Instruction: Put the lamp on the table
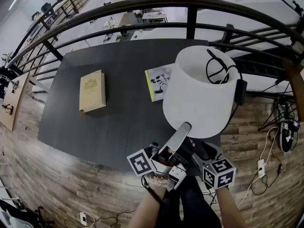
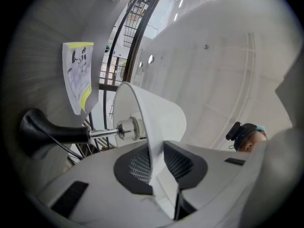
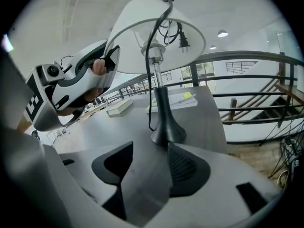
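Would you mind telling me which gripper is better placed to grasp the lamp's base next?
Right. The right gripper points at the lamp's base on the table, fingers apart and empty; the left gripper is up at the shade, with its rim between its fingers.

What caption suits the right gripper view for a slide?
Lamp standing on the dark table, just beyond the open right gripper.

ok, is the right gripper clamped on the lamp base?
No: the right gripper has its jaws apart with nothing between them; the lamp base stands on the table just beyond.
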Action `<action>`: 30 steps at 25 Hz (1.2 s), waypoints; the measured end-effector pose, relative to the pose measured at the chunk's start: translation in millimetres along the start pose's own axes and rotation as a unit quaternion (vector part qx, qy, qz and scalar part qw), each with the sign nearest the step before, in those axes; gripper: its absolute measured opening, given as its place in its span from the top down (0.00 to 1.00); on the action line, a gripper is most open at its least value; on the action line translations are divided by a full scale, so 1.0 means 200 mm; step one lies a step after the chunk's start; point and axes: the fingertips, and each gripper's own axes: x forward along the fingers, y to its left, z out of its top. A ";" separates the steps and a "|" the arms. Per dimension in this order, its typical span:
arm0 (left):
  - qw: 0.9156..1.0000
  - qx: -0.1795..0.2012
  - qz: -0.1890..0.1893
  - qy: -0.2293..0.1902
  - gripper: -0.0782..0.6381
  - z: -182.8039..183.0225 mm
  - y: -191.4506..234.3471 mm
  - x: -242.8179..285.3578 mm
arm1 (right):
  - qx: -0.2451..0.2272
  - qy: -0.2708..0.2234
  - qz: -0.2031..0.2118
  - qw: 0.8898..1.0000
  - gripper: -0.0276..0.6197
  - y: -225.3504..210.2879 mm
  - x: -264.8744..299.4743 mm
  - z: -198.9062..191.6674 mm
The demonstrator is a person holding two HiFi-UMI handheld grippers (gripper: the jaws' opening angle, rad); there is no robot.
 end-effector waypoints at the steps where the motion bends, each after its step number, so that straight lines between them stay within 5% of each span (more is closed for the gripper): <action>1: 1.000 0.001 0.000 0.001 0.79 -0.01 0.00 -0.01 | 0.001 0.000 0.000 1.000 0.57 0.00 0.00 -0.01; 30: 1.000 0.010 0.015 0.014 0.75 -0.13 0.02 -0.20 | 0.008 0.005 0.000 1.000 0.57 0.14 -0.11 -0.15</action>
